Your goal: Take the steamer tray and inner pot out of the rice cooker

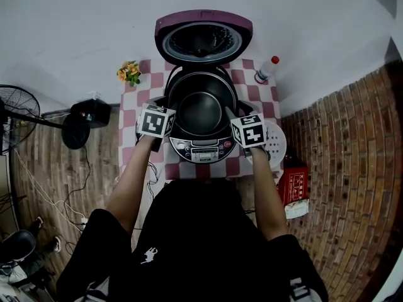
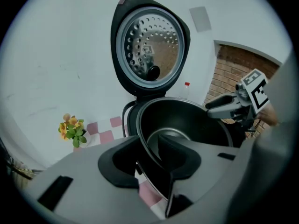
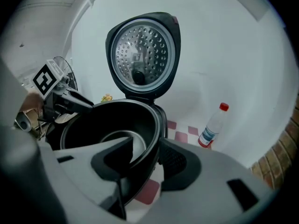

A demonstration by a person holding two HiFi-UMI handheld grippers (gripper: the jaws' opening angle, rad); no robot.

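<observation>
The left gripper (image 2: 148, 149) holds its jaws fairly wide across the left rim of the pot (image 2: 187, 120). One jaw hangs inside the pot and the other outside, and the rim passes between them. A gap shows between the outer jaw and the rim, so the pads do not press on it. The right gripper (image 3: 145, 157) stands the same way on the opposite rim, with its jaws wide, one inside and one outside, and with free space around the rim.

The pot sits in the cooker (image 1: 200, 151), between the two pairs of jaws. The lid (image 1: 203, 38) stands open beyond them. The tray (image 1: 277, 145), white with small holes, lies flat on the tabletop (image 1: 130, 119) just outside the right jaws, beside the cooker.

The tabletop has a pink and white checked cloth. Beyond the left jaws there are small flowers (image 1: 129, 72), and beyond the right jaws a bottle (image 1: 266, 69) with a red cap. The wall (image 1: 75, 24) is white and the floor (image 1: 343, 137) is brick. A fan (image 1: 19, 118) stands on the left side and a red crate (image 1: 293, 184) on the right.

The pot is dark and smooth, with a thin rim and a paler, shiny round bottom.
</observation>
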